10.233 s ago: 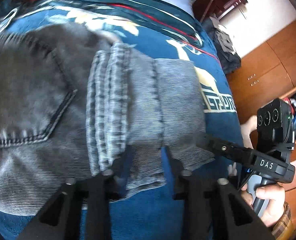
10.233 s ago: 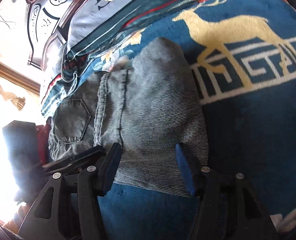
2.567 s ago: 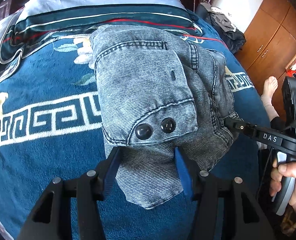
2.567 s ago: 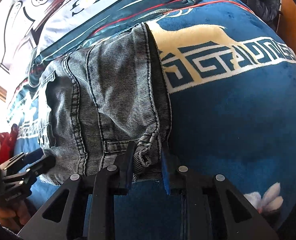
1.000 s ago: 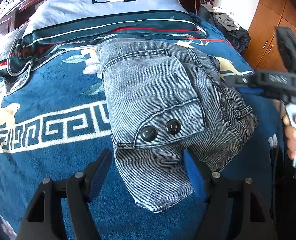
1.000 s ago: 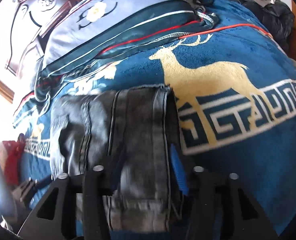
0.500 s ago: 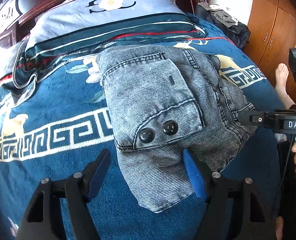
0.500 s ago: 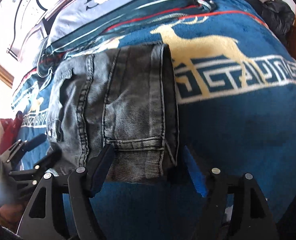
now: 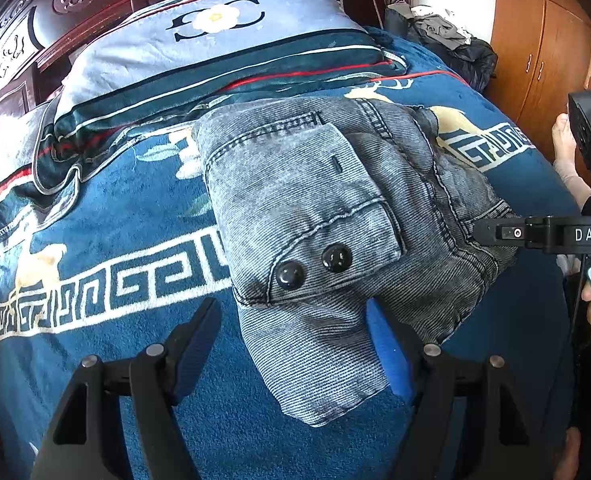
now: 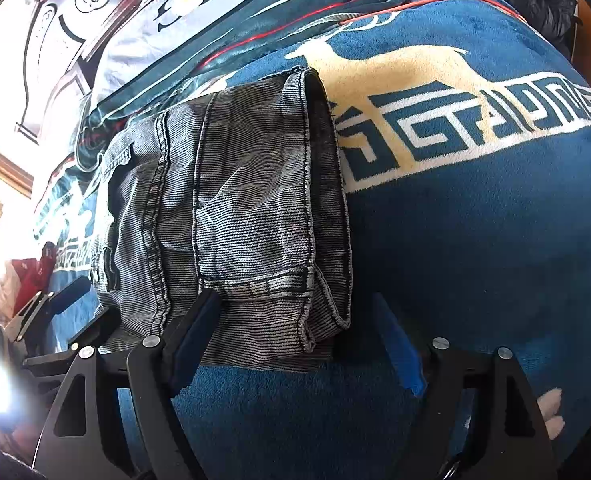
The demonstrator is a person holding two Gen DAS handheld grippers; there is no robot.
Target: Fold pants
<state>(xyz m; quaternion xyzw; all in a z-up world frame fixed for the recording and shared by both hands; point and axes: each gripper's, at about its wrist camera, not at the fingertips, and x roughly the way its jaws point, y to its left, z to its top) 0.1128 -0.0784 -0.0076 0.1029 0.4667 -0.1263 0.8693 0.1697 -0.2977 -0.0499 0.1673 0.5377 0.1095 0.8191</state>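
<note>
The grey denim pants point(image 9: 327, 216) lie folded into a compact bundle on the blue bed blanket point(image 9: 107, 232), a flap with two black buttons point(image 9: 313, 266) on top. My left gripper point(image 9: 295, 340) is open, its blue-padded fingers either side of the bundle's near edge, holding nothing. In the right wrist view the same pants point(image 10: 235, 216) lie flat with the hem edge nearest. My right gripper point(image 10: 299, 340) is open at that near edge, empty. The right gripper also shows in the left wrist view point(image 9: 495, 234), beside the bundle's right side.
A grey-blue pillow point(image 9: 215, 40) lies at the bed's head against a carved dark headboard point(image 9: 55, 12). Dark clothes point(image 9: 447, 44) are piled at the far right, next to wooden wardrobe doors point(image 9: 535, 48). A person's bare foot point(image 9: 563, 136) is by the bed's right side.
Both grippers have drawn back a little from the folded pants and stay open. The right gripper, earlier shut on the hem, has let go. The bundle lies still.
</note>
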